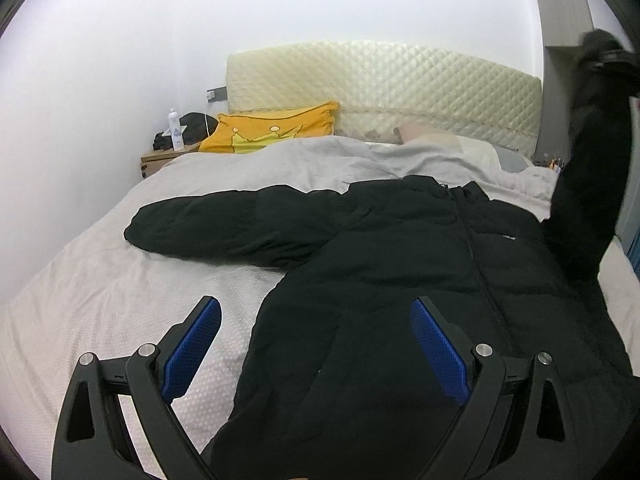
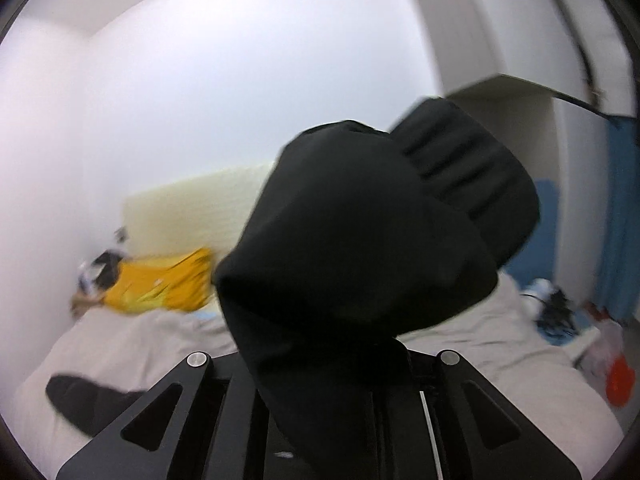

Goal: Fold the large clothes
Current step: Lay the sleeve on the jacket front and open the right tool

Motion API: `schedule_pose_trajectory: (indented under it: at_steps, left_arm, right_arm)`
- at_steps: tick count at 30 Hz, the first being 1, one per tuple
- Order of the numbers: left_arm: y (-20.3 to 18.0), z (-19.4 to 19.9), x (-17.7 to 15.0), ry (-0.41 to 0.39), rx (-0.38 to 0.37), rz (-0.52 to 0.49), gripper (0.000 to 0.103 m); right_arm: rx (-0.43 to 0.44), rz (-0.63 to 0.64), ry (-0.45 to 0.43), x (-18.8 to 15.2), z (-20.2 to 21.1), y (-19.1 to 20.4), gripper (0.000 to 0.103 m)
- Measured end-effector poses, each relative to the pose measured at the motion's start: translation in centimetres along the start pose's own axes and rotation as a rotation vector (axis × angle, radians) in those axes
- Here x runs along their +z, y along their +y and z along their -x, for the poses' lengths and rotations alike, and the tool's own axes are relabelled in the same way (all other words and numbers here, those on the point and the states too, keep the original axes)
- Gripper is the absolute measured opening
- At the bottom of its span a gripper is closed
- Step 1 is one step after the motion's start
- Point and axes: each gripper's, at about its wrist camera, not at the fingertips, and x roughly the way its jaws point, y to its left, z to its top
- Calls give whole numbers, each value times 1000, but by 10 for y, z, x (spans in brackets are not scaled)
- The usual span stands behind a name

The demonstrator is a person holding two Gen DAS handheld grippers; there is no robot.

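A black jacket (image 1: 400,264) lies front up across the grey bed (image 1: 100,300), one sleeve (image 1: 224,224) stretched out to the left. The left gripper (image 1: 316,340) hovers above the jacket's near hem, its blue pads (image 1: 192,348) wide apart and empty. On the right, the right gripper (image 2: 360,344) is clamped on the other sleeve's cuff (image 2: 372,240), holding it up off the bed. A yellow pillow (image 1: 276,126) sits at the far headboard (image 1: 384,80).

Right gripper (image 2: 384,344) clamped on black jacket sleeve (image 2: 372,236), cuff bunched high above grey bed (image 2: 500,344); yellow pillow (image 2: 160,284) behind, blurred.
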Motion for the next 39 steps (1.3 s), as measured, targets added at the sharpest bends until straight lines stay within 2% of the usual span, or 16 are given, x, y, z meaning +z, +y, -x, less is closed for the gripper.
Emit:
schedule_pose_trajectory:
  at_steps: [5,8,12,17,24,27,30,32,39]
  left_arm:
    - [18,8,-1,-38,-37,29,96]
    - [27,7,-2,-33,-49,54,96]
    - [33,2,-2,-15,-70,90,96]
    - [28,-1,-5,-8,-86,77,96]
    - [21,-5,-7,11,-88,64,96]
    - [21,-7,-7,22,-82,68,96]
    - [18,-11,-7,48,-95,65,96]
    - [15,-11,-7,65,-100,64,96]
    - [16,8,11,48,-84,66,96]
  right_arm:
    - [134,71,101,-62,-41,91,11]
    - [183,121,167,-107,-61,126,11]
    - [229,176,245,-164,-80,153,11]
    - [247,243,336,-228,-102,170,11]
    - [266,295,467,-285,-111,186,13]
    - [274,277,480,-285,-106,186,15]
    - [303,230,499,-279,-99,185,28]
    - [327,200,514,-275,-93,182,42]
    - [355,125,477,-247,-56,164,57]
